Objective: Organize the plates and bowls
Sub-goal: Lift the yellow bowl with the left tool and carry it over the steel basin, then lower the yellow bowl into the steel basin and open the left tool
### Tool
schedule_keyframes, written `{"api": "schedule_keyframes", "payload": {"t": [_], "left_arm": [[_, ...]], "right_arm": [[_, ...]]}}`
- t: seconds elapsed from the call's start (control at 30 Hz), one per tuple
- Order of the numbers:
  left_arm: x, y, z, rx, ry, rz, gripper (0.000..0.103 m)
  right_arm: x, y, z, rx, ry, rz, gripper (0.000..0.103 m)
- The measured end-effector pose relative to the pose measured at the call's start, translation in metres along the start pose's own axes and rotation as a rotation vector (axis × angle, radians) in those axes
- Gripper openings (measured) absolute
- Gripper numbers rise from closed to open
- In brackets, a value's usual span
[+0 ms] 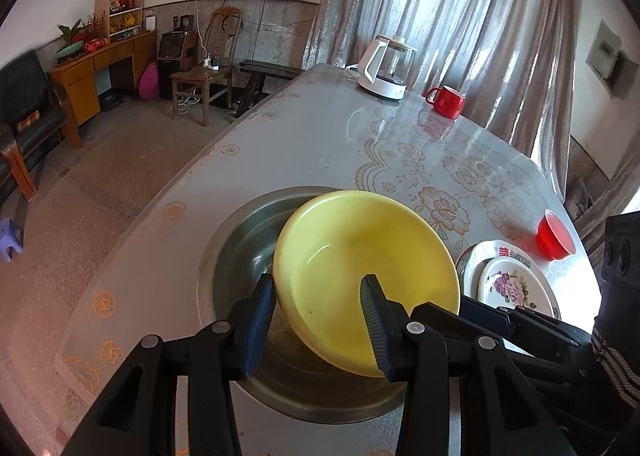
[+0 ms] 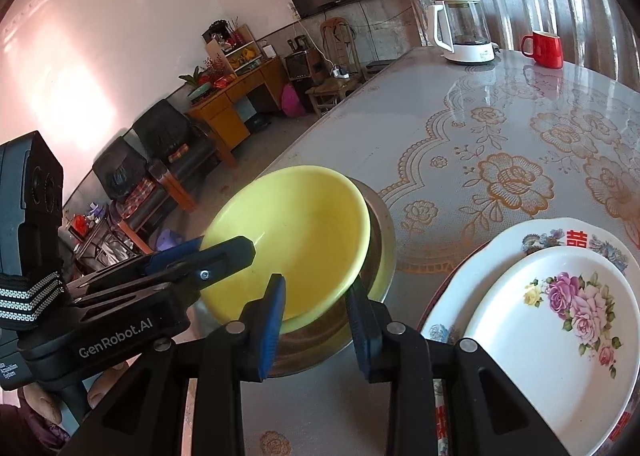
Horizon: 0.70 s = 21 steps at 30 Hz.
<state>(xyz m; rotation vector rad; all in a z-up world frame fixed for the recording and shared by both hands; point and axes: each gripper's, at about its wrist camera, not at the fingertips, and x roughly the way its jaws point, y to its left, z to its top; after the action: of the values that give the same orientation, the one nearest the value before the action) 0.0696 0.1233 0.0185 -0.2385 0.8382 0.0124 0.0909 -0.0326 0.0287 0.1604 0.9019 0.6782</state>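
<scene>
2 grippers held 1 yellow bowl between them, tilted, above a steel basin that sat on the grey flowered table. The left gripper had its jaws partly open, 1 blue pad outside the bowl's wall and the other inside it, both against the near rim. The right gripper gripped the rim on the opposite side in the same way, its jaws narrower, 1 pad inside and 1 outside the wall. In the right wrist view the bowl's lower edge hung close over the basin; whether it touched I could not tell.

Just beside the basin lay 2 stacked plates: a small floral plate rested on a larger plate with red characters on its rim. A red plastic cup stood near the plates. Farther back on the table stood a white kettle and a red mug, well apart from the bowl.
</scene>
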Motion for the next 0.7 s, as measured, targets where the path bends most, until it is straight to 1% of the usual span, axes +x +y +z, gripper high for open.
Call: {"api": "schedule_keyframes", "payload": {"t": [0.1,0.2,0.43,0.6,0.7], "left_arm": [[0.003,0.005,-0.003,-0.018,0.01,0.003,0.043],[0.004,0.008,-0.005,-0.015,0.015,0.01,0.043],[0.008,0.012,-0.005,-0.016,0.009,0.033,0.043],[0.014,0.016,-0.006,-0.019,0.028,0.032,0.045],[0.013,0.017,-0.006,-0.014,0.015,0.044,0.045]], "right_arm": [[0.005,0.005,0.0,-0.006,0.011,0.002,0.03],[0.011,0.007,-0.001,-0.008,0.023,0.0,0.031],[0.017,0.008,-0.001,-0.007,0.028,-0.008,0.031],[0.022,0.014,-0.003,-0.022,0.031,-0.016,0.031],[0.024,0.016,-0.003,-0.034,0.031,-0.03,0.031]]}}
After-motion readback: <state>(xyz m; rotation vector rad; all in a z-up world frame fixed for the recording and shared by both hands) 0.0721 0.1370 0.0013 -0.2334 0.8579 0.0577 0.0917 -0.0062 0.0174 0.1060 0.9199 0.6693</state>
